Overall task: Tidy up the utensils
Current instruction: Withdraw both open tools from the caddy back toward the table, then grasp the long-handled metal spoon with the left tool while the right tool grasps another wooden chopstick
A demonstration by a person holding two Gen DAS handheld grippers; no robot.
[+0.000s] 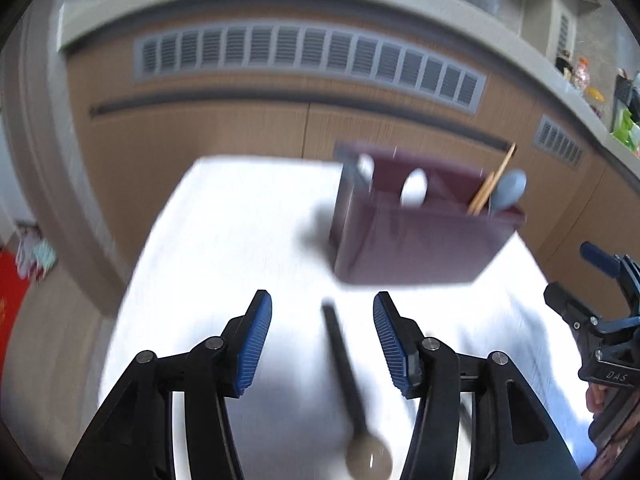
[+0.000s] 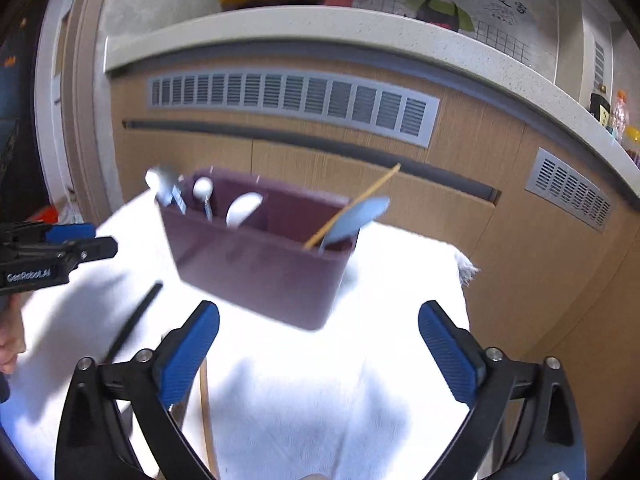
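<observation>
A maroon utensil holder stands on a white cloth. It holds white spoons, a wooden chopstick and a grey-blue spoon. A dark-handled spoon lies on the cloth between the fingers of my open left gripper, untouched. In the right wrist view the holder sits ahead of my open, empty right gripper. The dark spoon's handle lies to its left, and a wooden chopstick lies by the left finger.
Wooden cabinets with grey vents stand behind the table under a pale countertop. Bottles and packets sit on the counter at far right. The cloth's right edge hangs frayed. The other gripper shows at the frame edges.
</observation>
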